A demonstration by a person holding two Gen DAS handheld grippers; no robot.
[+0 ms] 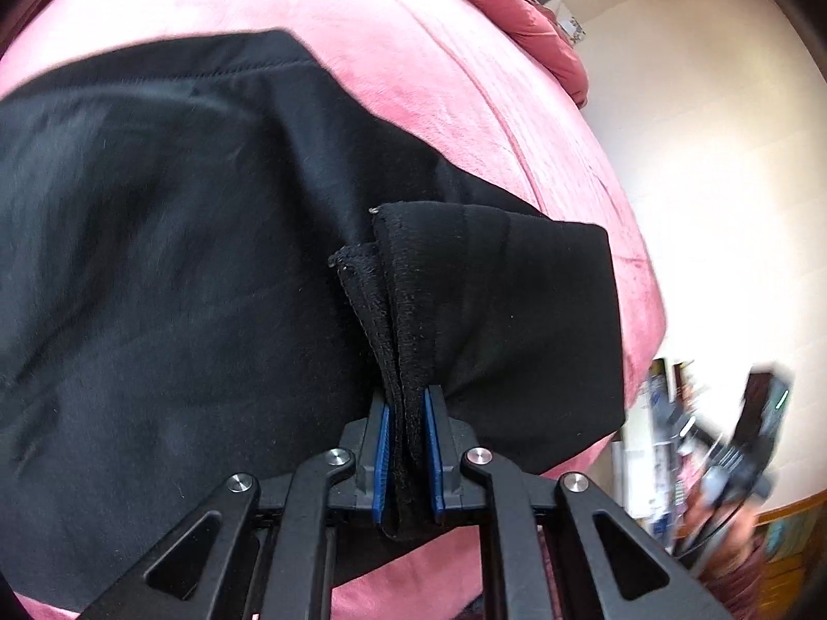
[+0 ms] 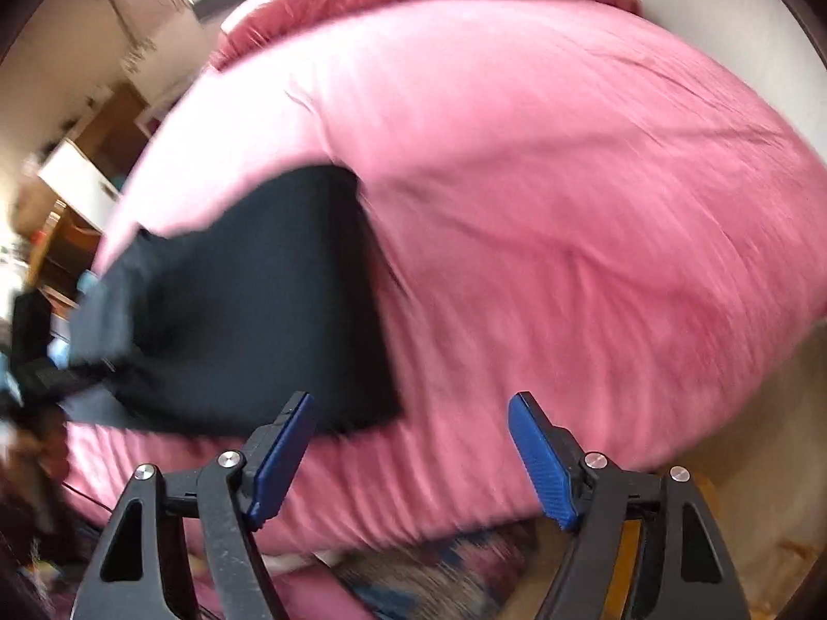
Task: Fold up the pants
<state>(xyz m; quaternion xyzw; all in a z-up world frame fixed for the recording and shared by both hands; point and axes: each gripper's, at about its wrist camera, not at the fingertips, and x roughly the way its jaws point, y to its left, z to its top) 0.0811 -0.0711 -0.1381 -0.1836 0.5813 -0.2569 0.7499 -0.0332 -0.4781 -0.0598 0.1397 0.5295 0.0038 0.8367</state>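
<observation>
Left claw (image 1: 408,403) is pinching the black pants (image 1: 181,258), which lie on the pink bed (image 1: 413,51). Right claw (image 2: 411,411) is wide open w/ nothing in it, just above the bed's edge.

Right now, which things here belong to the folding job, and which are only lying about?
Job: pants; left tongs, shut on their bunched edge; right tongs, open, empty.
Lying about: pink blanket; wooden shelves.

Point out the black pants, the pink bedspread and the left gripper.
black pants (image 1: 155,258): left wrist view, flat folded cloth.
pink bedspread (image 2: 568,206): right wrist view, bare top surface.
left gripper (image 1: 406,413): left wrist view, between fingertips clamping pants edge.
</observation>
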